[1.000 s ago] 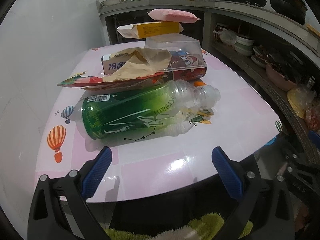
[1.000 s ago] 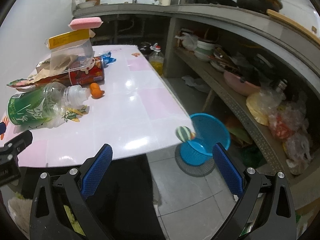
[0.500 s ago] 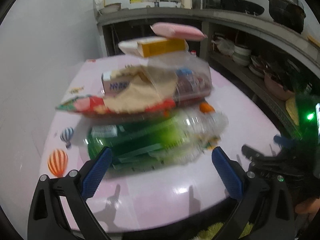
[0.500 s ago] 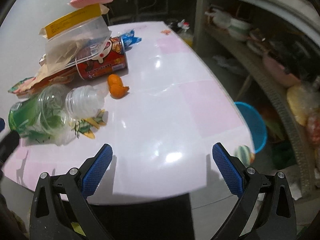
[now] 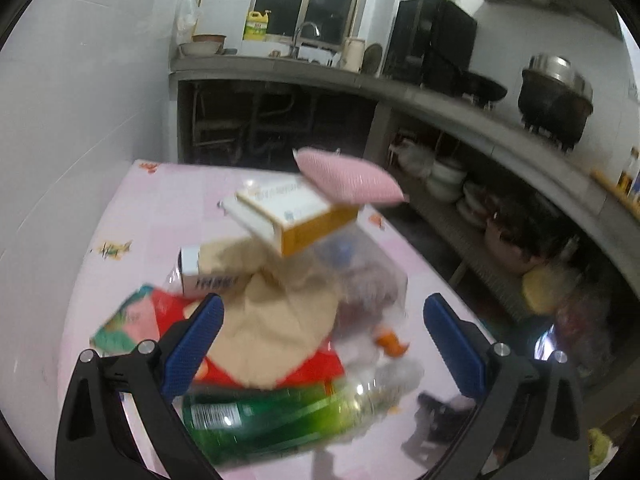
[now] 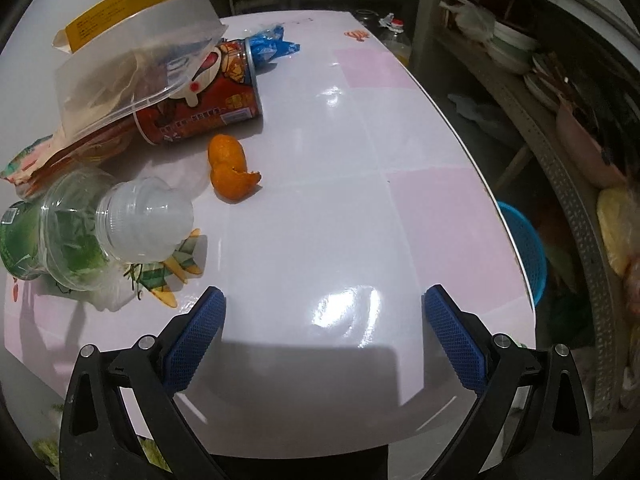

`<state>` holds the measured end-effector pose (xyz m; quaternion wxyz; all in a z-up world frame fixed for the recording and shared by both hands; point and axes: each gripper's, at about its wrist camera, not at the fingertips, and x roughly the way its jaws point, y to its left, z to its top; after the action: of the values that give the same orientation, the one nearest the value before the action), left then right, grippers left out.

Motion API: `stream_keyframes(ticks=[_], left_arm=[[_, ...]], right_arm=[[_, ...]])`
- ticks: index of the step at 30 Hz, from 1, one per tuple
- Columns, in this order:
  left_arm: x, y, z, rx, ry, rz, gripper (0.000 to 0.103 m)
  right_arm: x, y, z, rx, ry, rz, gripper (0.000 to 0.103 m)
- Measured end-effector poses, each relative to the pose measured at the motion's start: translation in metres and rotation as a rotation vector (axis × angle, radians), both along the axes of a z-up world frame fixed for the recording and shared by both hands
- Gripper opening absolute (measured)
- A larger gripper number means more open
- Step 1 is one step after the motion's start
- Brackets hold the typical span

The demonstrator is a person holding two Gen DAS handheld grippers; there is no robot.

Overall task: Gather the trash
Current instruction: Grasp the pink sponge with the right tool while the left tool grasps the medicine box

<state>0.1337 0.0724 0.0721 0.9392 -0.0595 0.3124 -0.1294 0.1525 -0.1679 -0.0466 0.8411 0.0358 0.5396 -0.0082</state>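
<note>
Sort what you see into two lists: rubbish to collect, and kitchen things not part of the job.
Rubbish: green bottle, orange peel, red can, yellow box, blue wrapper.

Not rubbish: stacked dishes, black pot, faucet.

Left tongs (image 5: 322,344): jaws spread wide, nothing held between the blue pads. Right tongs (image 6: 322,340): jaws likewise spread wide, empty, tilted downward over the surface (image 6: 360,208).

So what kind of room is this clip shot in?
Most likely a home kitchen: a long counter with a sink tap under the window, a big cooking pot on top, and stacked bowls on the shelf below. The trash lies on a small pink table.
</note>
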Motion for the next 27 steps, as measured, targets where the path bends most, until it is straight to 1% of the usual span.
stream_keyframes(ticks=[4, 7, 9, 13, 14, 16, 17, 20, 22, 23, 24, 25, 26, 27], left_arm=[[0.019, 0.008, 0.016, 0.015, -0.012, -0.024, 0.098], [0.034, 0.010, 0.029, 0.056, -0.021, -0.056, 0.098], [0.040, 0.013, 0.035, 0.059, -0.030, -0.065, 0.098], [0.046, 0.014, 0.036, 0.047, -0.035, -0.090, 0.098], [0.047, 0.013, 0.036, 0.046, -0.035, -0.099, 0.098], [0.050, 0.010, 0.036, 0.058, -0.036, -0.120, 0.098], [0.052, 0.009, 0.036, 0.066, -0.037, -0.129, 0.098], [0.058, 0.005, 0.037, 0.086, -0.035, -0.163, 0.098], [0.065, 0.003, 0.037, 0.099, -0.028, -0.194, 0.098], [0.069, 0.002, 0.036, 0.107, -0.021, -0.209, 0.098], [0.074, 0.001, 0.035, 0.117, -0.009, -0.226, 0.098], [0.082, -0.002, 0.033, 0.132, 0.012, -0.252, 0.098], [0.089, -0.003, 0.031, 0.149, 0.030, -0.271, 0.098], [0.099, -0.005, 0.029, 0.171, 0.048, -0.284, 0.098]], right_arm=[[-0.006, -0.005, 0.000, 0.005, -0.015, 0.006, 0.096], [-0.012, -0.008, -0.002, 0.008, -0.044, 0.032, 0.096], [-0.014, -0.009, -0.002, 0.008, -0.038, 0.040, 0.096], [-0.004, -0.015, 0.004, 0.040, 0.056, 0.066, 0.096], [0.001, -0.020, 0.008, 0.063, 0.103, 0.066, 0.096], [0.008, -0.030, 0.020, 0.096, 0.130, 0.052, 0.096], [0.011, -0.038, 0.030, 0.126, 0.112, 0.046, 0.096], [0.022, -0.072, 0.077, 0.302, -0.054, 0.019, 0.096], [0.039, -0.097, 0.111, 0.458, -0.178, 0.011, 0.096], [0.052, -0.105, 0.123, 0.527, -0.211, 0.015, 0.096], [0.062, -0.110, 0.129, 0.575, -0.223, 0.022, 0.096], [0.079, -0.115, 0.135, 0.657, -0.236, 0.040, 0.096], [0.096, -0.117, 0.136, 0.716, -0.234, 0.061, 0.096], [0.113, -0.118, 0.136, 0.750, -0.223, 0.078, 0.096]])
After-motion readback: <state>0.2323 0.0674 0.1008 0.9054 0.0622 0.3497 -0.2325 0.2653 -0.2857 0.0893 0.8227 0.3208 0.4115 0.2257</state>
